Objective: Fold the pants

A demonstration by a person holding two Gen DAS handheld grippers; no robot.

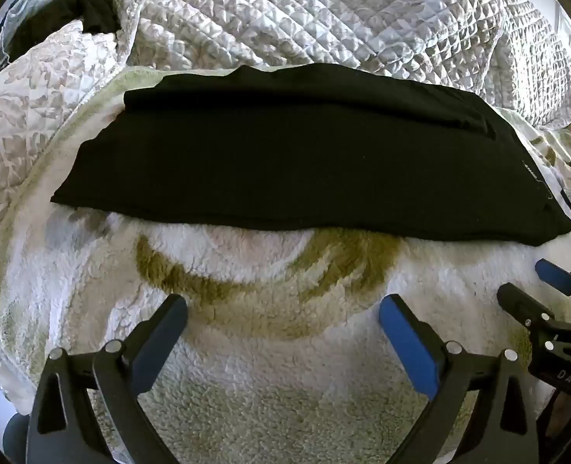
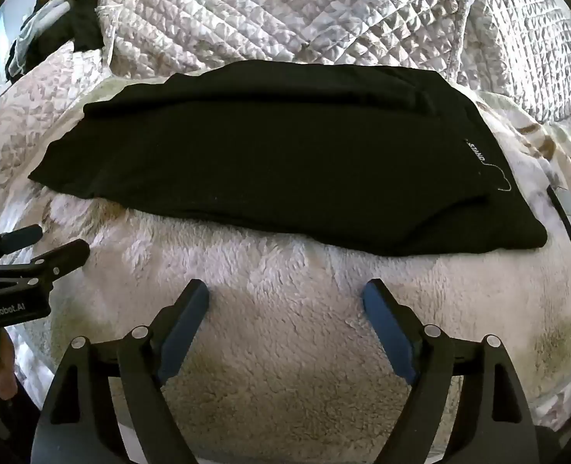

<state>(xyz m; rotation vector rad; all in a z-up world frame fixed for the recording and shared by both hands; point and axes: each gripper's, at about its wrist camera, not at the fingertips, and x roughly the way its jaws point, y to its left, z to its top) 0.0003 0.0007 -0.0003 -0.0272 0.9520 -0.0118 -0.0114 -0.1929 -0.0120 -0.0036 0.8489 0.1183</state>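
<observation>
Pants (image 1: 305, 154) lie folded beyond both grippers' spread, empty fingers (image 1: 409, 340), untouched on the fleece blanket (image 2: 285, 386)

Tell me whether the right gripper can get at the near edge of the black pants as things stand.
Probably yes. The right gripper is open over bare fleece blanket, and nothing lies between it and the near edge of the black pants. The left gripper hangs off to the side.

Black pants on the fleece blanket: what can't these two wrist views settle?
- Layer count: black pants show only dark, faint creases in both views.
- White print: too small to read.
- Dark bundle, top left: cut by the fisheye edge.
- Fleece blanket under the pants: covered.
</observation>
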